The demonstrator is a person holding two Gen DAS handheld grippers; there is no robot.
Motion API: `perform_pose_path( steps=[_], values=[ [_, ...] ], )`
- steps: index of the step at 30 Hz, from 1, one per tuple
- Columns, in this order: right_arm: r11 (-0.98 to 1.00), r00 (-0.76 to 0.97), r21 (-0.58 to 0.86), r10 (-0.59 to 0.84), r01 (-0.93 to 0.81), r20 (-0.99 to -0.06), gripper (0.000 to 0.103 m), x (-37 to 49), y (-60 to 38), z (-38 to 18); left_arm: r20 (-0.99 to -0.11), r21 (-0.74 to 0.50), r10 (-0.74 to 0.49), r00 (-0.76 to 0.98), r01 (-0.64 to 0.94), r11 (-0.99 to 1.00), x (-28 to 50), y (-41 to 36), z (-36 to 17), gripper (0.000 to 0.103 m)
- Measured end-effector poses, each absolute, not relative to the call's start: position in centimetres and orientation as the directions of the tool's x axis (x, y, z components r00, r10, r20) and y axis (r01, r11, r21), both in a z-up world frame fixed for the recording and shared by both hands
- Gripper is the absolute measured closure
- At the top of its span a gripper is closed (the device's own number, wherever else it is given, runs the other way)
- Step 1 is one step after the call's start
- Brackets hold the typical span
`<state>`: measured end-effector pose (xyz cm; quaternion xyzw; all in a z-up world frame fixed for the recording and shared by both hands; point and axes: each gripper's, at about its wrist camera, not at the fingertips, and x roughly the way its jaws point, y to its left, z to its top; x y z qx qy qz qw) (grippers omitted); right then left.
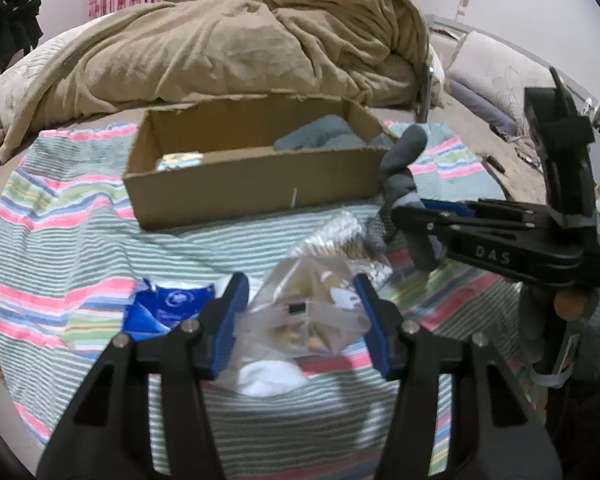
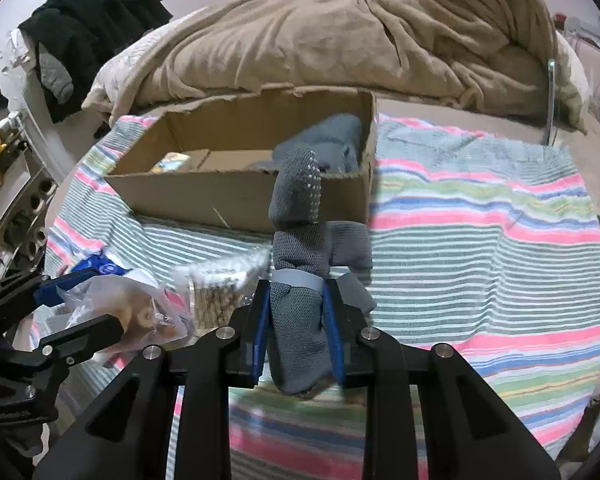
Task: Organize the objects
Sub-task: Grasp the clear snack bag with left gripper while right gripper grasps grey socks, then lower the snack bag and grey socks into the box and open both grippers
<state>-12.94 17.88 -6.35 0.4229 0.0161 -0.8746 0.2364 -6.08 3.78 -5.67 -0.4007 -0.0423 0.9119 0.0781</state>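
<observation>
An open cardboard box (image 1: pixel 256 184) lies on a striped cloth on the bed; it also shows in the right wrist view (image 2: pixel 240 196). It holds a blue-grey garment (image 1: pixel 320 136) and a small packet (image 1: pixel 180 159). My right gripper (image 2: pixel 296 320) is shut on a grey sock with white grip dots (image 2: pixel 300 272), lifted in front of the box; this gripper also shows in the left wrist view (image 1: pixel 408 208). My left gripper (image 1: pixel 300 320) is open, its jaws on either side of a clear plastic bag of snacks (image 1: pixel 312 312). A blue packet (image 1: pixel 168 308) lies to its left.
A striped cloth (image 2: pixel 480 240) covers the bed. A rumpled tan blanket (image 1: pixel 228 44) lies behind the box. A clear pack of small round items (image 2: pixel 216 288) lies beside the snack bag. Dark clothes (image 2: pixel 96 28) hang at the left.
</observation>
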Motion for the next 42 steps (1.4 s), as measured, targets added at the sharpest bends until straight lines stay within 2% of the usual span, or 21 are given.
perform_pose_path(
  steps=[11,25,42],
  values=[
    [-0.874,-0.588,0.162,-0.434,0.457,-0.683,0.076,-12.0,17.2,-1.3,-0.649,-0.151,0.156,-0.744,-0.075,-0.986,-5.3,1.2,-1.7,0.048],
    [-0.865,-0.628,0.141,-0.452,0.481,-0.633,0.076,-14.1,15.8,2.6,-0.560,-0.143,0.121,-0.820,-0.049,-0.989,-8.6,-1.6,1.6,0.048],
    [-0.851,-0.593,0.163,-0.473,0.499,-0.652,0.076,-19.4,13.3,1.2,-0.561,-0.136,0.119,-0.819,-0.051,-0.989,-15.6,-2.6,-0.4,0.048]
  ],
)
